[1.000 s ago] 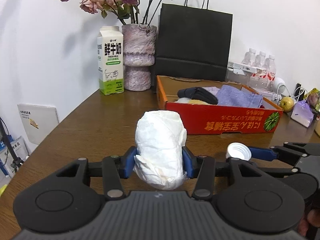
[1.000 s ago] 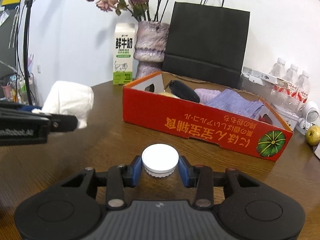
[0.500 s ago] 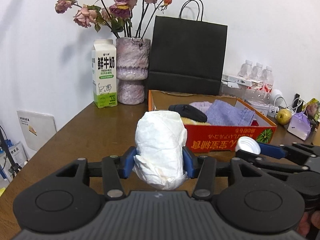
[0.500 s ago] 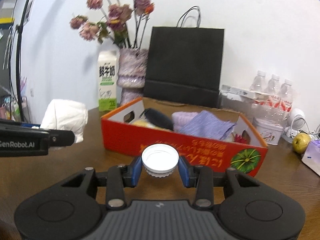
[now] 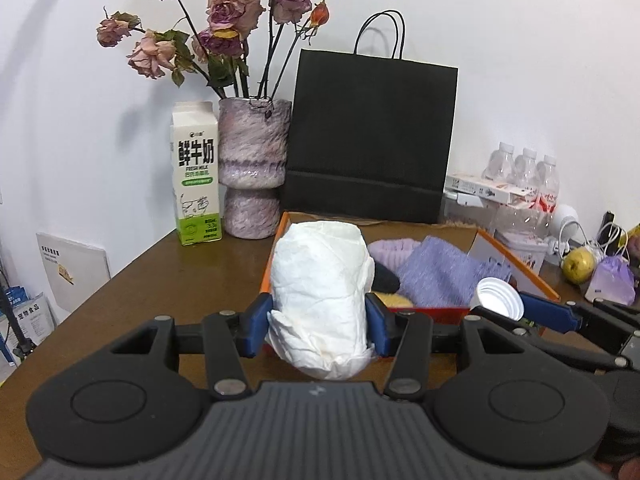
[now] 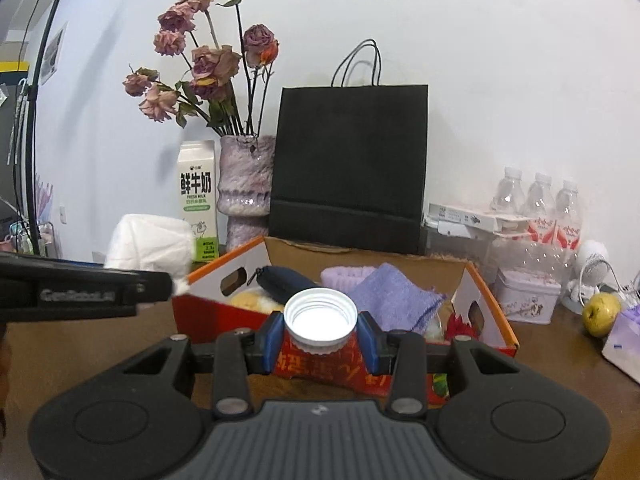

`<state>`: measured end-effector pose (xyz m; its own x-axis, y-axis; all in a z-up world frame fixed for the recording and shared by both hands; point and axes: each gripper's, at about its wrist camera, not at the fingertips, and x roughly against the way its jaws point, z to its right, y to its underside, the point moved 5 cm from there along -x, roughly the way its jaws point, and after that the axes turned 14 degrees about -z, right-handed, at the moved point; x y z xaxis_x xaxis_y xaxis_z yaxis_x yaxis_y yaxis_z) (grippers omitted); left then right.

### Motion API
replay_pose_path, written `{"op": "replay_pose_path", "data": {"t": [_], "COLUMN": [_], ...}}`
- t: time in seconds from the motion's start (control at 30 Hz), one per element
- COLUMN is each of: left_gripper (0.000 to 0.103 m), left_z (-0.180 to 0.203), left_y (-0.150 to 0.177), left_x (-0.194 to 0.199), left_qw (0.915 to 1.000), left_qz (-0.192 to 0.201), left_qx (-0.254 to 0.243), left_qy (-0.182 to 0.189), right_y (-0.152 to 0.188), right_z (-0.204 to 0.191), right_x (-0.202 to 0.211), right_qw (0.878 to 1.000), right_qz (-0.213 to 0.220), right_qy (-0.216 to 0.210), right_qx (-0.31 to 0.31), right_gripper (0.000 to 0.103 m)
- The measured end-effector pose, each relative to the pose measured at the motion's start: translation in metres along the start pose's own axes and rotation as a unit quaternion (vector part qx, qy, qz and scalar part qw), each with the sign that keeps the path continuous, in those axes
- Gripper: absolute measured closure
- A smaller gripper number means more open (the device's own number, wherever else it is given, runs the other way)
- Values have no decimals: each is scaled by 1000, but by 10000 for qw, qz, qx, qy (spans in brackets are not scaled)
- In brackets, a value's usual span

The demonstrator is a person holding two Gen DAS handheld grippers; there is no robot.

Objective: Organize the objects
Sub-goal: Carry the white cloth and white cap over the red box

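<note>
While left tongs (image 5: 318,316) clamp tissue (image 5: 320,296), right tongs (image 6: 320,336) grip cap (image 6: 320,314); carton (image 5: 196,190) reads "FRESH MILK".

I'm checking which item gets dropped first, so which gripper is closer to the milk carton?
Left. The left gripper, shut on the white wad, is on the milk carton's side of the red box; the right gripper, holding the cap, is farther right.

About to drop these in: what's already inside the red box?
Inside the red box: a dark pouch, a lilac cloth, a lilac rolled item, something yellow. The white cap hides the box's middle, and the floor isn't visible.
</note>
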<state>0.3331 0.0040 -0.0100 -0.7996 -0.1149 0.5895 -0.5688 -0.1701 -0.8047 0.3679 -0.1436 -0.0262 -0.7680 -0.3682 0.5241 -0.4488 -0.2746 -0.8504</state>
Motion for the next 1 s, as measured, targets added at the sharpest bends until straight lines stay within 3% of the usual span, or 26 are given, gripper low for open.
{"op": "replay_pose_path", "data": {"t": [0.63, 1.0], "left_gripper": [53, 53], "left_z": [13, 28], "left_y": [-49, -85], "left_x": [-51, -91], "left_qw": [9996, 9980], "left_qz": [139, 243], "left_qx": [-86, -255], "left_qy": [210, 521], "right_y": [-32, -52], "right_z": [31, 45], "right_x": [-50, -94], "right_qw": [9995, 9985], "right_qz": [131, 113], "right_qy": [245, 512], "right_qx": [-130, -148], "right_gripper": [65, 65]}}
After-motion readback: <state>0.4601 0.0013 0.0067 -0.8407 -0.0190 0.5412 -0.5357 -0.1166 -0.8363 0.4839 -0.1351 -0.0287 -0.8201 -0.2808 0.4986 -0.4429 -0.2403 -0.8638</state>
